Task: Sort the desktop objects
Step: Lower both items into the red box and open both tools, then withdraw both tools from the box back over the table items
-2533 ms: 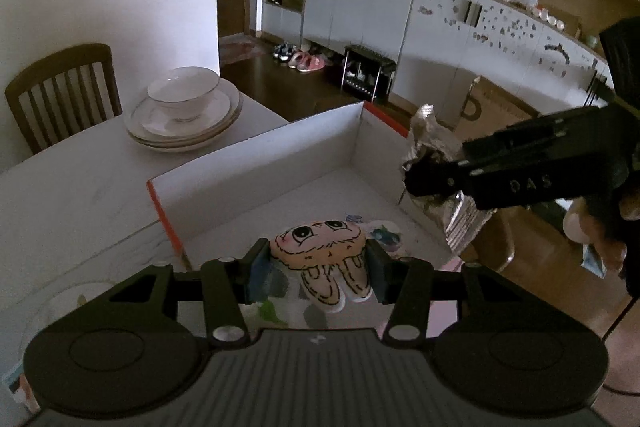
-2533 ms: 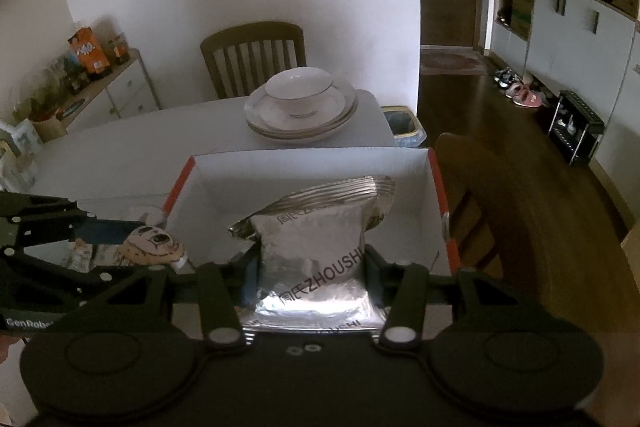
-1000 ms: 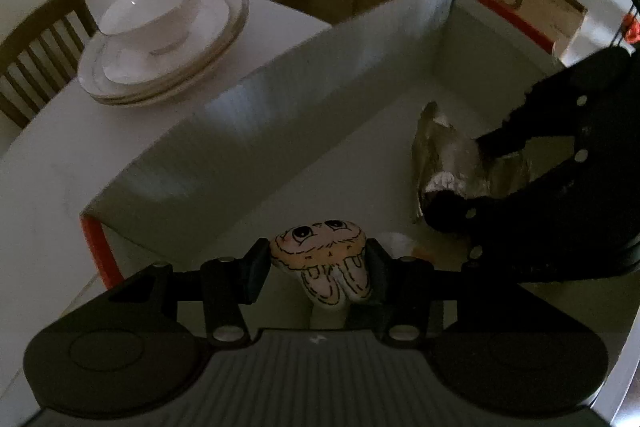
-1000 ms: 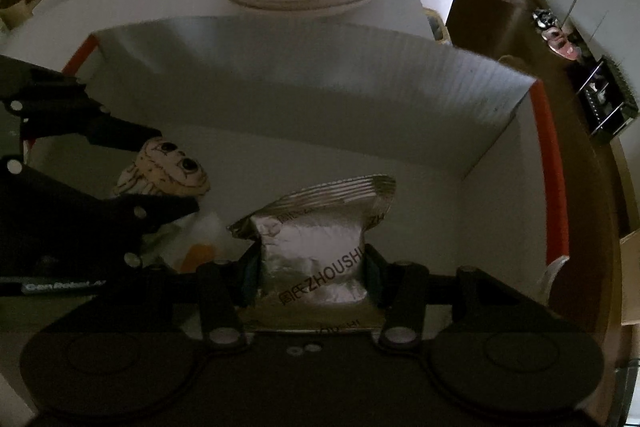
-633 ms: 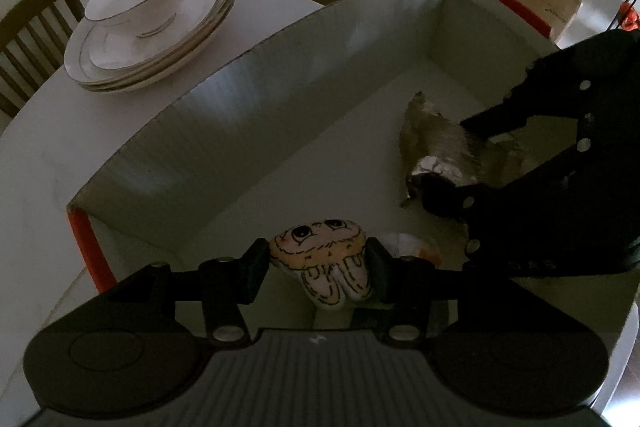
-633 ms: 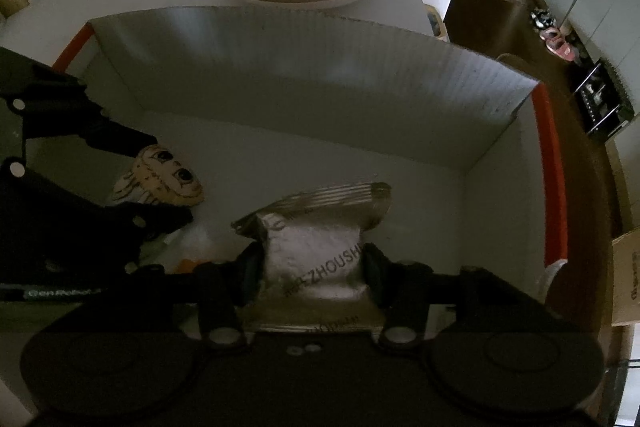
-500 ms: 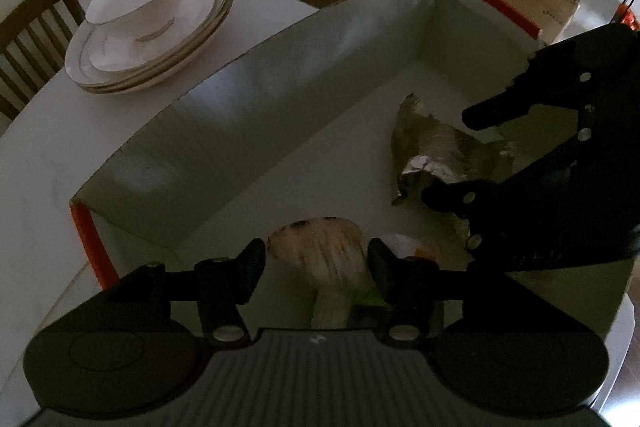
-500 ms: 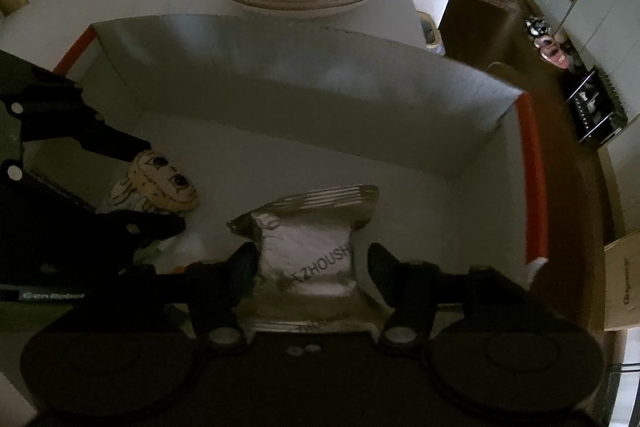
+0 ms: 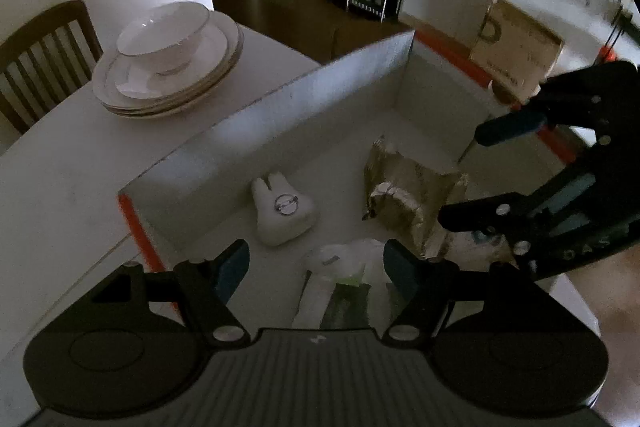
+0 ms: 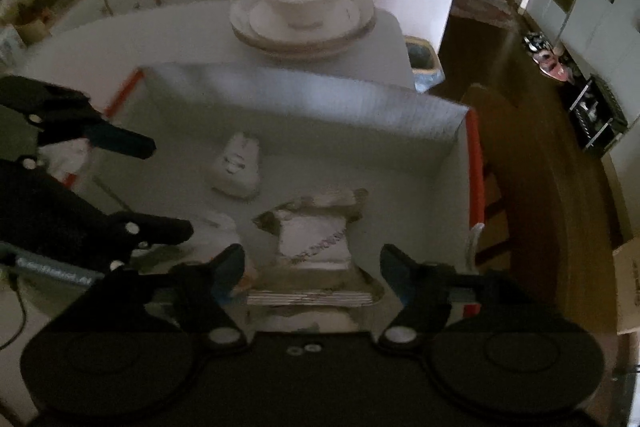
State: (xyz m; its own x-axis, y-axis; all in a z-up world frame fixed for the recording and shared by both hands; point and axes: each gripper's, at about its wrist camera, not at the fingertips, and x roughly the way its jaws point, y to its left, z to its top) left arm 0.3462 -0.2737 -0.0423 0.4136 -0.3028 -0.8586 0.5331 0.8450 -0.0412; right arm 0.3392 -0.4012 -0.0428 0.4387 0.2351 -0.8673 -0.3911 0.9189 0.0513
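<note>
Both tools spread wide, empty: left tool (image 9: 316, 261), right tool (image 10: 312, 263). White tooth-shaped plush (image 9: 282, 211) and crinkled silver foil pouch (image 9: 408, 193) lie inside orange-edged white cardboard box (image 9: 288, 107); apparently sorted.

The black right gripper (image 9: 468, 177) has pale letters on its side that read "D A S" in the left wrist view. The black left gripper (image 10: 168, 189) has a pale word on its side, too blurry to read. The crinkly silver foil bag (image 10: 314, 237) has blurry print too.
</note>
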